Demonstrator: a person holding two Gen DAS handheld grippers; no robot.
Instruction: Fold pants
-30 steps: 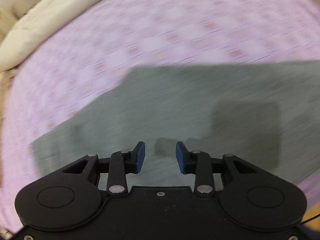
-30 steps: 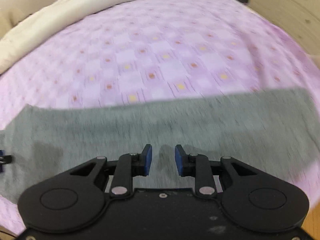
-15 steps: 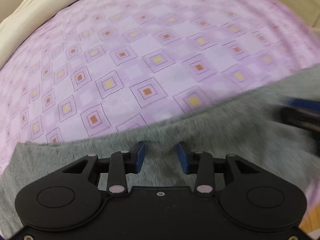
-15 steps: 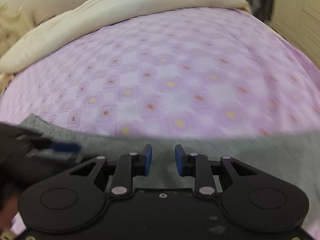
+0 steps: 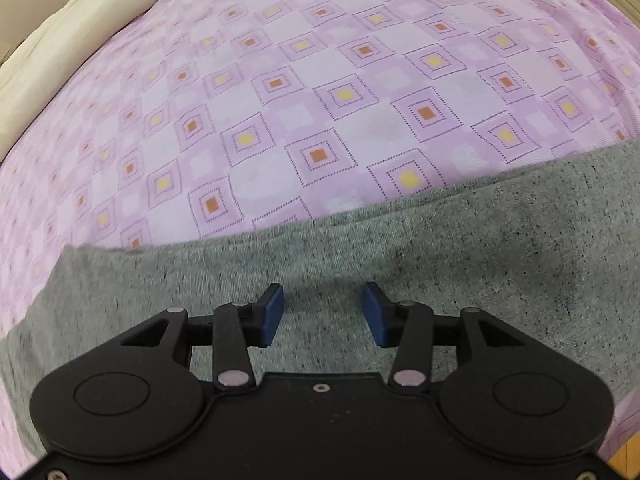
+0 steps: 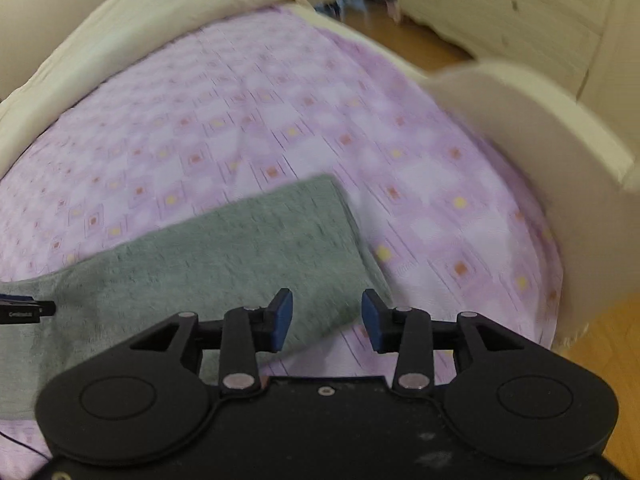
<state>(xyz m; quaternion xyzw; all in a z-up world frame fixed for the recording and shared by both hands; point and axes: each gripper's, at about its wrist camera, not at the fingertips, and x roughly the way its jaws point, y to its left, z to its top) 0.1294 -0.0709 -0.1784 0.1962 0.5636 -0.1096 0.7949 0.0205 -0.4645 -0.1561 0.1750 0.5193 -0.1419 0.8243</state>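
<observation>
Grey pants [image 5: 440, 248] lie flat on the purple patterned bedspread [image 5: 320, 80]. In the left wrist view my left gripper [image 5: 323, 314] hovers over the grey fabric; its jaws are opening and hold nothing. In the right wrist view the pants [image 6: 224, 248] end in a squared edge at the right. My right gripper [image 6: 327, 320] hangs over that end, its jaws opening with nothing pinched between them. The tip of the left gripper [image 6: 28, 310] pokes in at the left edge of the right wrist view.
A cream duvet [image 6: 160, 12] lies along the far side of the bed. A cream footboard [image 6: 540, 120] rises at the right, with wooden floor [image 6: 600, 344] beyond it and white cupboard doors [image 6: 540, 12] behind.
Both grippers have slid sideways along the pants; the right one now sits over the fabric's right end, facing the footboard. Both pairs of jaws stand wider than before.
</observation>
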